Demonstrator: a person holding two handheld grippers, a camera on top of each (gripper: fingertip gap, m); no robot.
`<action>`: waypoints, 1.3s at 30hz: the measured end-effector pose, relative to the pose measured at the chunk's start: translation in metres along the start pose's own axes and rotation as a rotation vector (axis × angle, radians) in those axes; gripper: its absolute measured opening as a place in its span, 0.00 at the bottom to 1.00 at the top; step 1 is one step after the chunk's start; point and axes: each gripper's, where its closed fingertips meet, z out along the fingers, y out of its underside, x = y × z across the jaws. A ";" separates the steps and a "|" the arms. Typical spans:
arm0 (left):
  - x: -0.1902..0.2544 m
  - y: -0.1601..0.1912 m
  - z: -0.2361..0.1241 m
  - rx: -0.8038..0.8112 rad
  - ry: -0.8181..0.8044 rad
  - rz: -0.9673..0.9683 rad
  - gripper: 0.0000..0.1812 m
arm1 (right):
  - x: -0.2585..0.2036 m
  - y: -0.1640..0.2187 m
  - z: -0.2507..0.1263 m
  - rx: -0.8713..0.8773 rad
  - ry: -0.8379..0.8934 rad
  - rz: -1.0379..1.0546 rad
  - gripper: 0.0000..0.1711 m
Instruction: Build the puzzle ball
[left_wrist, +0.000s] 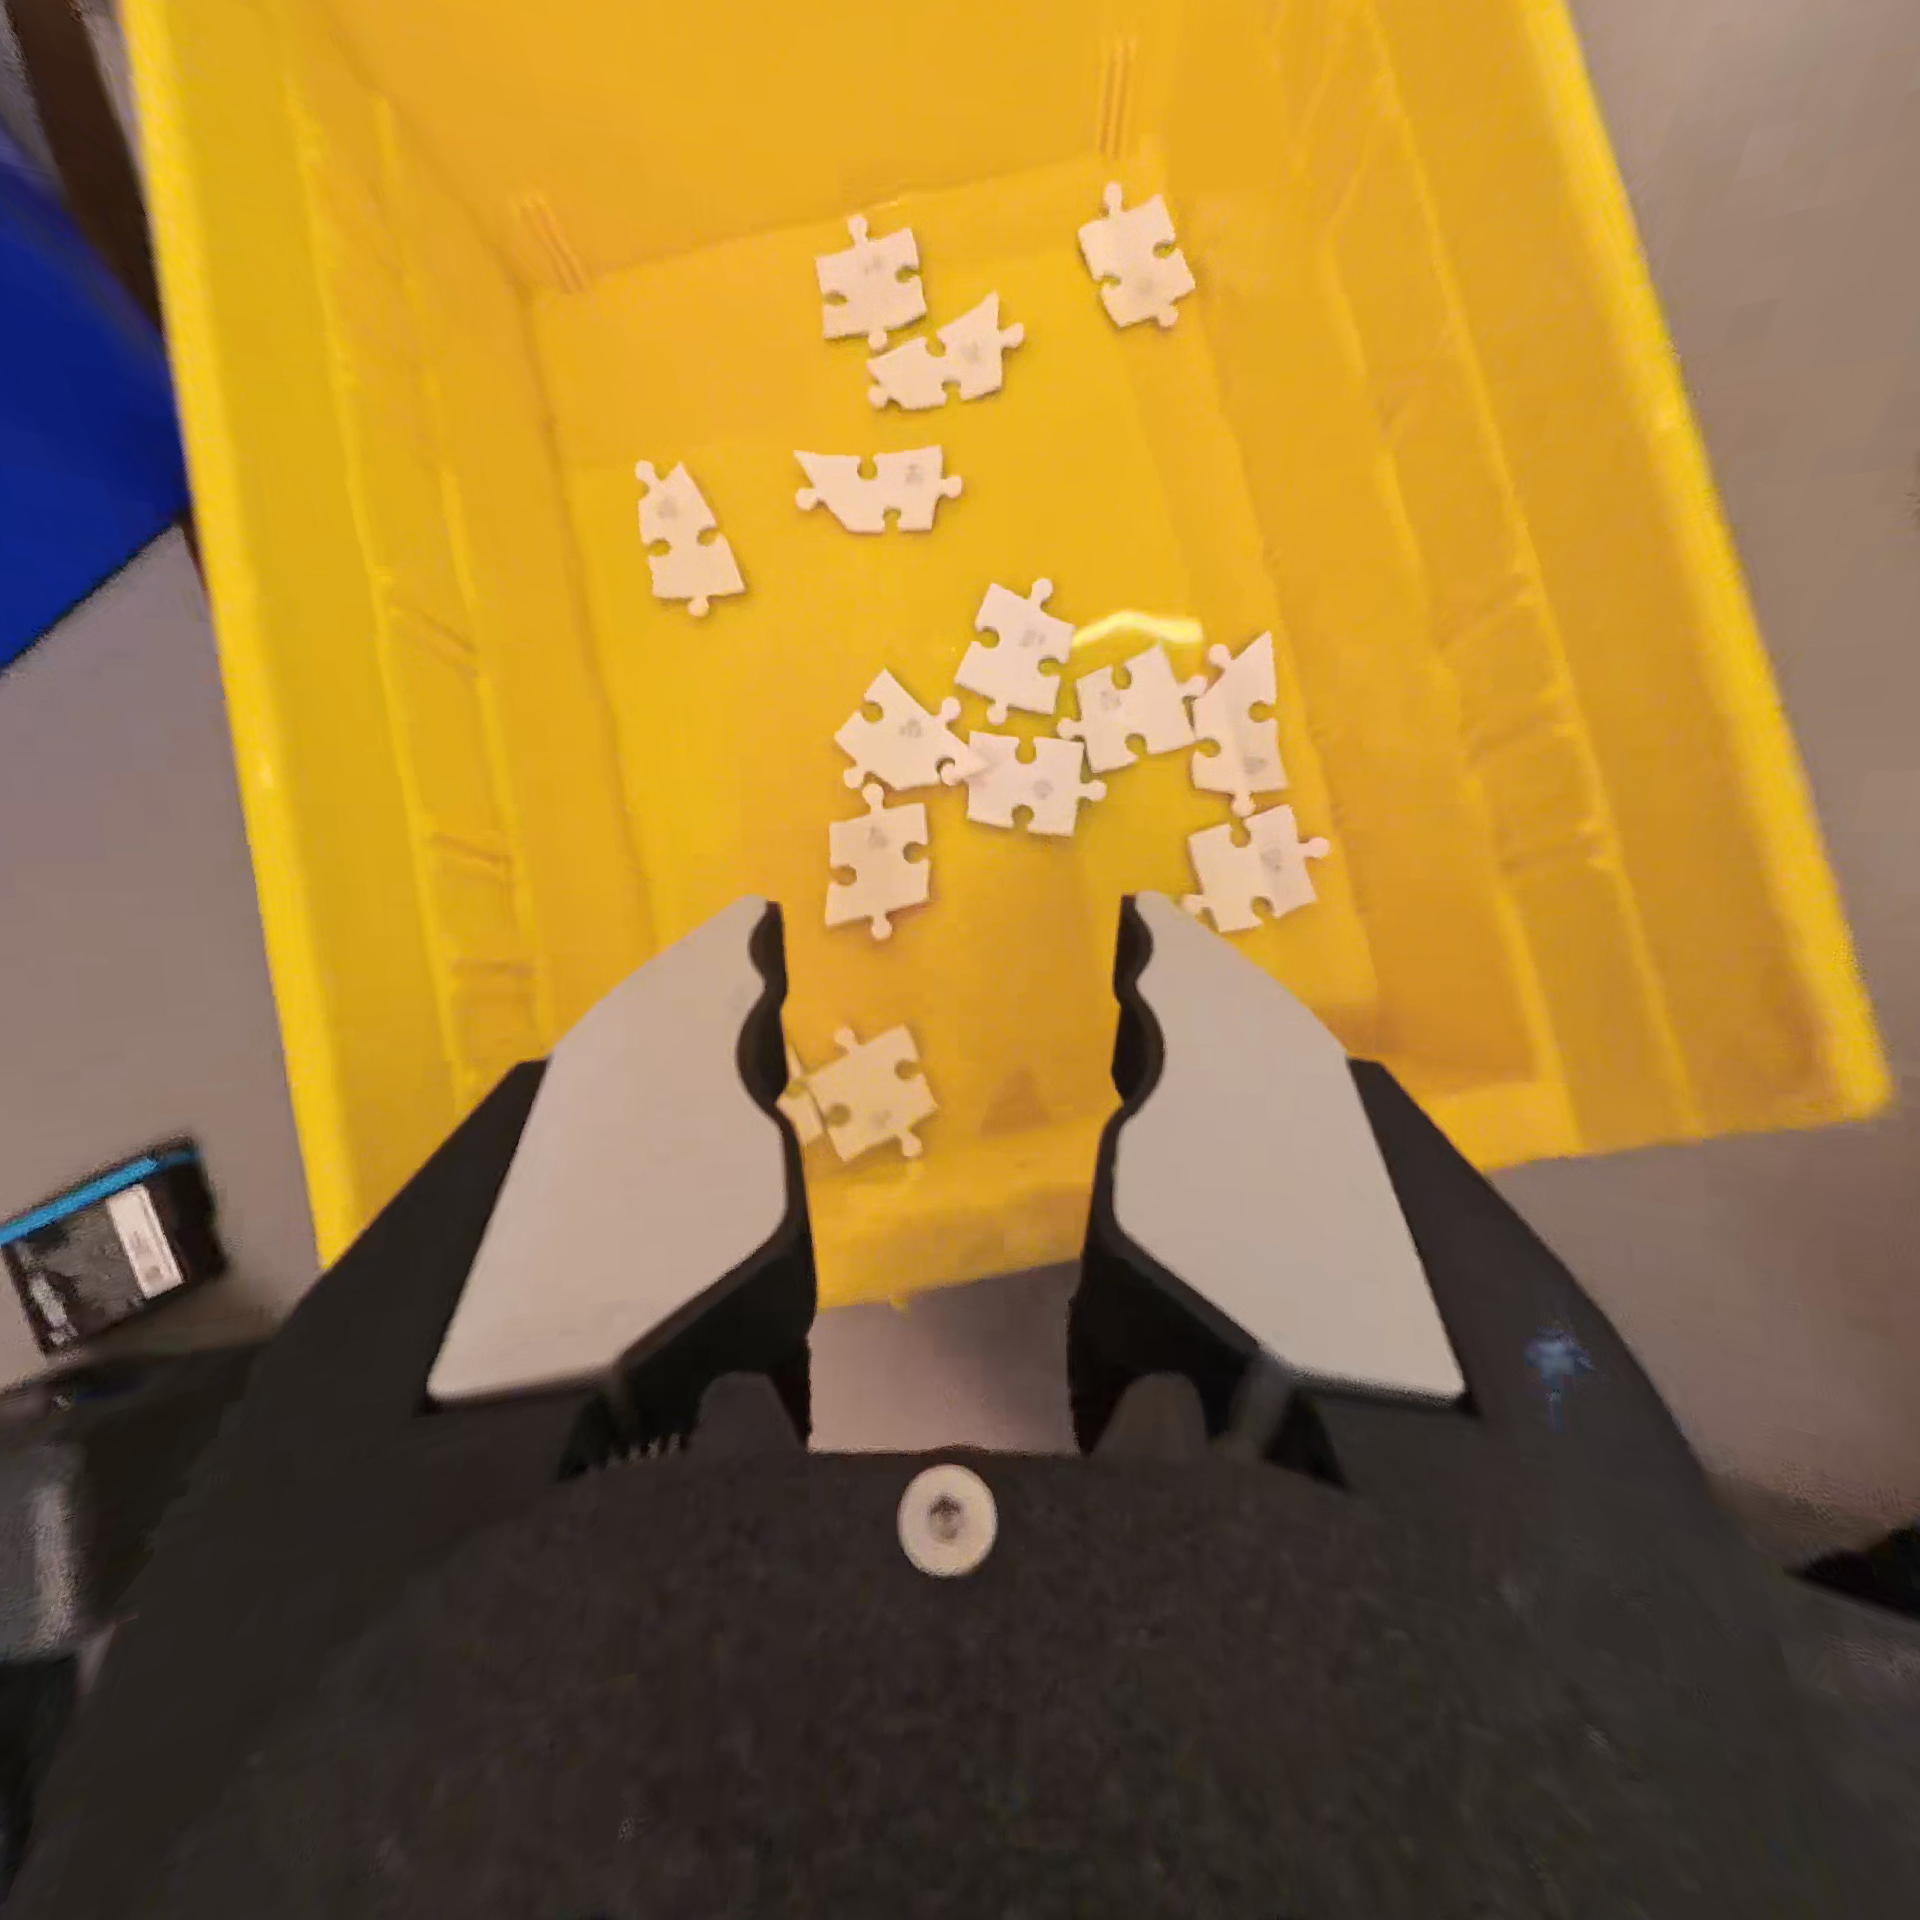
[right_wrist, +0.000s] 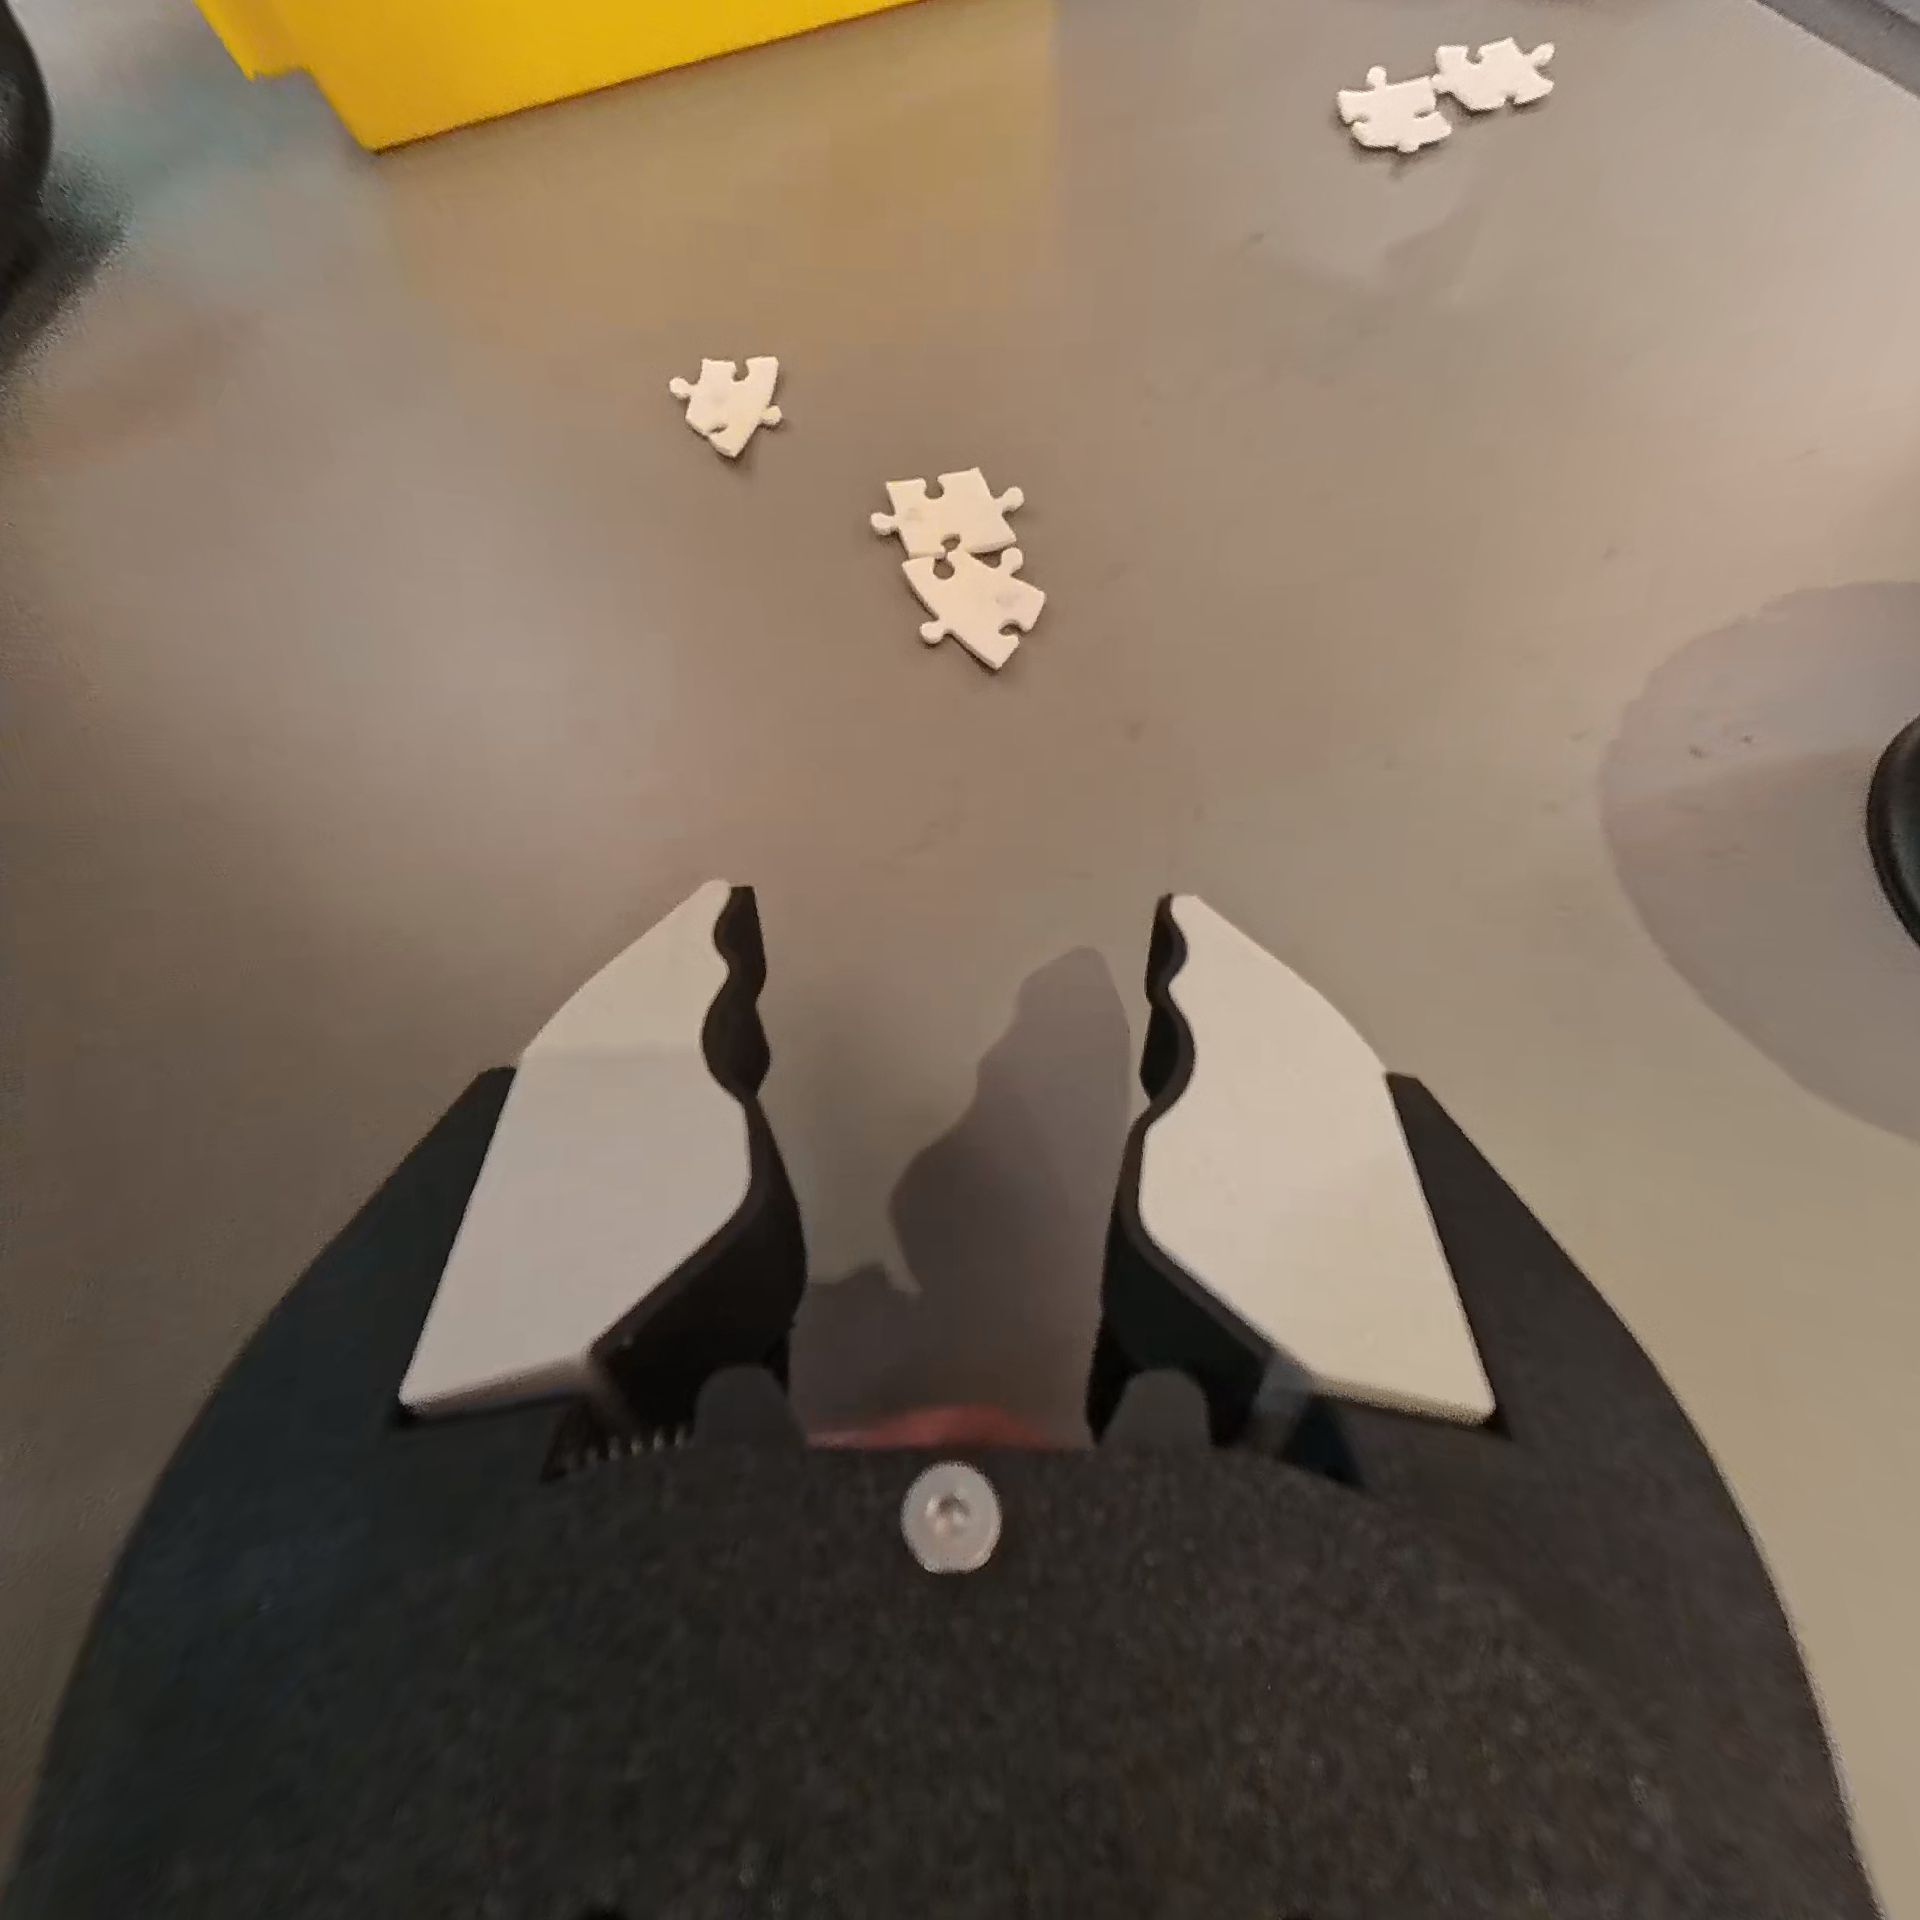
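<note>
In the left wrist view, a yellow bin (left_wrist: 343, 727) holds several loose white puzzle pieces, with a cluster (left_wrist: 1049, 727) right of centre and one piece (left_wrist: 873, 1091) near the front wall. My left gripper (left_wrist: 951, 914) is open and empty, hovering over the bin's near end above that piece. In the right wrist view, white pieces lie on the grey table: a single piece (right_wrist: 729, 405), two joined pieces (right_wrist: 961, 566) and a pair (right_wrist: 1444, 94) at the far right. My right gripper (right_wrist: 954, 904) is open and empty, above the table short of the joined pieces.
The yellow bin's corner (right_wrist: 582, 62) shows at the top left of the right wrist view. A dark round object (right_wrist: 1896, 831) sits at the right edge. A black device with a blue strip (left_wrist: 109, 1242) lies left of the bin. A blue object (left_wrist: 73, 416) stands at the far left. Left tips to right tips: about 50 cm.
</note>
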 end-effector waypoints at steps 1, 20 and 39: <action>-0.002 0.000 0.008 -0.028 -0.001 0.027 0.33 | 0.002 0.001 0.000 -0.004 0.002 0.006 0.41; 0.030 0.004 0.052 -0.165 0.340 0.369 0.25 | 0.013 -0.001 0.015 -0.040 -0.026 0.069 0.42; 0.065 0.007 0.055 -0.168 0.470 0.470 0.26 | 0.008 -0.005 0.027 -0.070 -0.060 0.063 0.42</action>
